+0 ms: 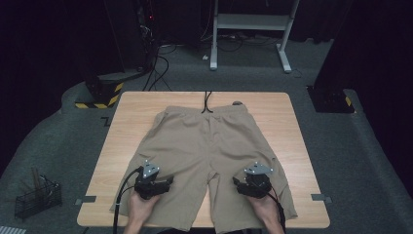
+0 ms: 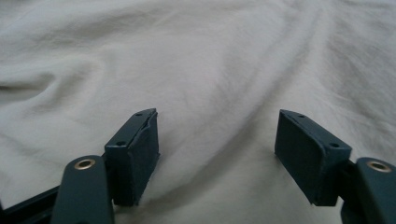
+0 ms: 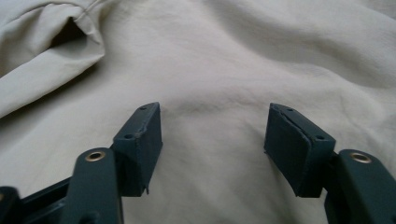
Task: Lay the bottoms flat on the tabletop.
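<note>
Hovering low over the shorts point(image 1: 207, 156), both grippers stand with their jaws spread wide and nothing pinched: in each gripper view the two black pads frame bare tan cloth with a clear gap between them. The shorts lie flat on the table point(image 1: 287, 112), waistband at the far edge with its drawstring point(image 1: 208, 103) trailing off, both legs pointing toward the person. The left gripper point(image 1: 163, 184) is above the shorts' left leg, the right gripper point(image 1: 239, 185) above the right leg, each well short of the hem.

The step in hand looks like taking hold of the legs, probably to fold them up toward the waistband. To do it well, I would bring each gripper down to the hem rather than mid-leg, slide the lower pad under both layers, and only then close. Pinching here, in the middle of the cloth, would likely catch the top layer alone and pull a ridge. Matching the two grips at equal points on each leg should keep the fold straight.
</note>
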### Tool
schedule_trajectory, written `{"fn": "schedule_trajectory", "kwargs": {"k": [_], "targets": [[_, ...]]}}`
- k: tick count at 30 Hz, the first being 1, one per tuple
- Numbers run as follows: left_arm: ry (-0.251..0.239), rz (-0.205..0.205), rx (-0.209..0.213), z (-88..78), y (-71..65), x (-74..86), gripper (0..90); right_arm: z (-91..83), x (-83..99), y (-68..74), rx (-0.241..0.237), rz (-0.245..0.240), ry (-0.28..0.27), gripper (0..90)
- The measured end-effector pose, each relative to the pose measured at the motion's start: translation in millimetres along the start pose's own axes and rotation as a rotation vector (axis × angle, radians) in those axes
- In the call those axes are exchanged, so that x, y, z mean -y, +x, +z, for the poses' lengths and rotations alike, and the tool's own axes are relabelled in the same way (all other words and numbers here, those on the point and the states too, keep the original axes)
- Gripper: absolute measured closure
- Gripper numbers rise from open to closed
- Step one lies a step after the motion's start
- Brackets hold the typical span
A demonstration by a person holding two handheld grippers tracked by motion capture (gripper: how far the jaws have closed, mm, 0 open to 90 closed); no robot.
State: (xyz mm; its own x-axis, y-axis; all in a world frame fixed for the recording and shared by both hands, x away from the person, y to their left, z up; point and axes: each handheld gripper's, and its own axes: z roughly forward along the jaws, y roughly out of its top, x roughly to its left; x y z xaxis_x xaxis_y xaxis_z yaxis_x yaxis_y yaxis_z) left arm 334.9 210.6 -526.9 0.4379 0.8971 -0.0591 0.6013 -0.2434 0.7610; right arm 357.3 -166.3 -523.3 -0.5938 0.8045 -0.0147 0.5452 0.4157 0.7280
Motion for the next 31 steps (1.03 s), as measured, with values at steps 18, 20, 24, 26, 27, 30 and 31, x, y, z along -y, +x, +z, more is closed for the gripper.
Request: {"fn": "schedule_trajectory", "kwargs": {"k": [18,20,24,26,27,30,31], "targets": [[0.015,0.035,-0.034,1.7,-4.5,-0.9,30.0,2.8,-2.4,-3.0,-0.001,-0.008,0.000,35.3],[0.014,0.037,-0.034,1.8,-4.5,-0.9,29.8,2.7,-2.4,-3.0,-0.001,-0.008,0.001,35.3],[0.013,0.036,-0.033,1.9,-4.6,-0.8,29.7,2.7,-2.5,-3.0,-0.001,-0.008,0.001,35.3],[0.015,0.036,-0.032,1.7,-4.5,-0.9,29.6,2.8,-2.5,-3.0,-0.002,-0.006,0.000,35.3],[0.013,0.035,-0.032,1.8,-4.5,-0.8,29.6,2.7,-2.5,-2.8,-0.001,-0.004,0.002,35.3],[0.014,0.035,-0.031,1.7,-4.3,-0.9,29.5,2.7,-2.5,-3.0,-0.003,-0.003,0.002,35.3],[0.014,0.034,-0.031,1.7,-4.2,-0.9,29.5,2.8,-2.5,-3.0,-0.003,-0.003,0.001,35.2]]}}
